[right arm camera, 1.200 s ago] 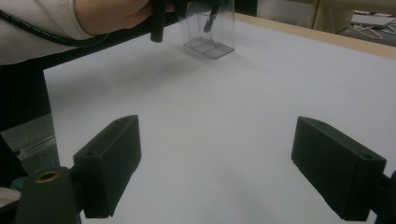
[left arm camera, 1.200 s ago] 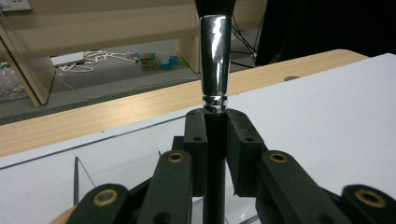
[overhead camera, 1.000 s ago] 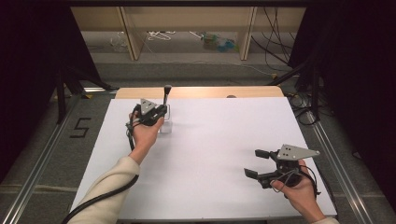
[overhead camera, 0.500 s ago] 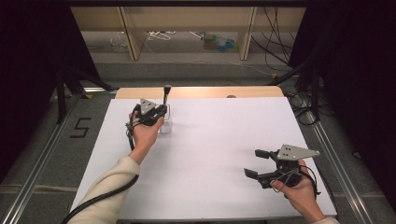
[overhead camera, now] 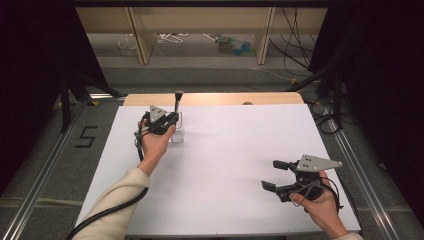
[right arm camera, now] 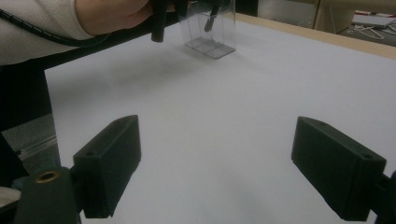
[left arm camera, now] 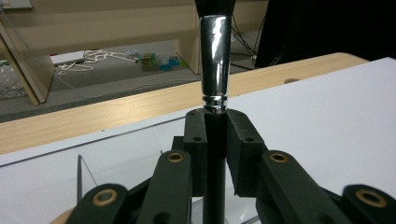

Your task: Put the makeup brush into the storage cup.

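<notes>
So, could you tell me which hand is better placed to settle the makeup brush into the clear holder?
Left. The left gripper is shut on the makeup brush, upright in the clear holder. The right gripper rests open, far across the table.

Standing upright in the clear holder (overhead camera: 177,131) at the surface's (overhead camera: 230,150) ten o'clock: the brush (overhead camera: 178,102); idling at five o'clock: the right claw (overhead camera: 274,175).

White-topped table (overhead camera: 240,150) with a wooden far edge (overhead camera: 215,98). Grey floor (overhead camera: 200,70) around it, metal rails (overhead camera: 45,165) down both sides, a "5" mark (overhead camera: 86,137) on the left. Behind: wooden shelf legs (overhead camera: 139,35), loose cables (overhead camera: 172,37), possibly some blue-green clutter (overhead camera: 232,45). Sides are dark.
</notes>
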{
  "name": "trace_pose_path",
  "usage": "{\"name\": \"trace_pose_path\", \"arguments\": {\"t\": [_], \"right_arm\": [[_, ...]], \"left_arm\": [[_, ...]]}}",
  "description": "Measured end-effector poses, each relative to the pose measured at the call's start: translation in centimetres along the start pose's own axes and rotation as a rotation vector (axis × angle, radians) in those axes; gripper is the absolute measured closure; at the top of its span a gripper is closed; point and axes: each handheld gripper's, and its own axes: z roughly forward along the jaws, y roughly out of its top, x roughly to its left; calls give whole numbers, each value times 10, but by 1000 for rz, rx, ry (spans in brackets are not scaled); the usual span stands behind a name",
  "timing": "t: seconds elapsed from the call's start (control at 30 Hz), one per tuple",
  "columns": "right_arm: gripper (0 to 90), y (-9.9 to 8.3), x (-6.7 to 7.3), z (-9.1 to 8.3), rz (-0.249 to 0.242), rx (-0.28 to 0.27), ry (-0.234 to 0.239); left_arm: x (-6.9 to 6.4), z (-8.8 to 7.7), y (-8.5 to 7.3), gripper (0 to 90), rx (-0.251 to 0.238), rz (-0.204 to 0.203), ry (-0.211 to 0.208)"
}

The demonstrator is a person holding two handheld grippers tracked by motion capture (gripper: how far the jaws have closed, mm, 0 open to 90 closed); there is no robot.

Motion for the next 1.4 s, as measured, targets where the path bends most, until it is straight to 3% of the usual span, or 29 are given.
{"name": "trace_pose_path", "arguments": {"t": [0.17,0.2,0.27,0.37,0.5,0.53,0.67,0.77,0.83,1.33,1.4], "right_arm": [[166,0,0,0,-2,-1,1],[166,1,0,-2,-4,19,-7],[166,0,0,0,-1,4,0],[165,0,0,0,-1,4,-1],[166,0,1,0,9,11,3],[166,0,1,-1,13,14,5],[166,1,0,-2,-3,17,-11],[165,1,0,-2,-1,16,-12],[165,1,0,-2,-2,16,-12],[165,1,0,-1,1,3,-7],[165,1,1,-3,7,23,-8]], "left_arm": [[-2,-8,13,413,-64,-18,-24],[-3,-9,16,352,-80,-18,-30],[-5,-12,21,255,-97,-4,-38],[-6,-16,25,191,-103,12,-47],[-6,-19,27,161,-103,21,-53],[-5,-20,28,158,-105,43,-55],[-8,-24,30,154,-101,57,-63],[-10,-26,30,148,-95,46,-76],[-10,-29,30,145,-88,63,-75],[-17,-54,22,144,-76,87,-114],[-17,-58,22,145,-78,89,-122]]}}
